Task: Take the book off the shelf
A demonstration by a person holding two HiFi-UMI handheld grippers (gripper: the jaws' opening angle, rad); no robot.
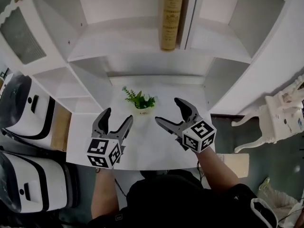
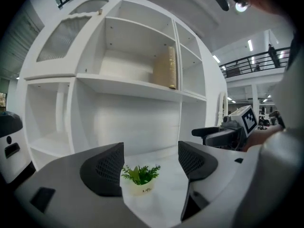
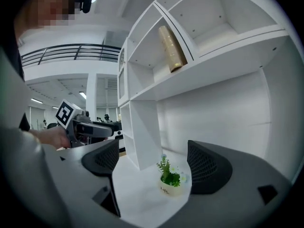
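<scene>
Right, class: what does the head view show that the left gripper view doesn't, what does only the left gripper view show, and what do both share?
Head view only: the cube on the left hand-held gripper, and white furniture on the floor at right.
Left gripper view only: a railed balcony and ceiling lights.
Both: the book upright on the shelf, the plant, and the open right hand-held gripper.

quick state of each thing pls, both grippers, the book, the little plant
left hand-held gripper: open, empty
right hand-held gripper: open, empty
book: upright on the shelf, not gripped
potted plant: upright on the desk, untouched
</scene>
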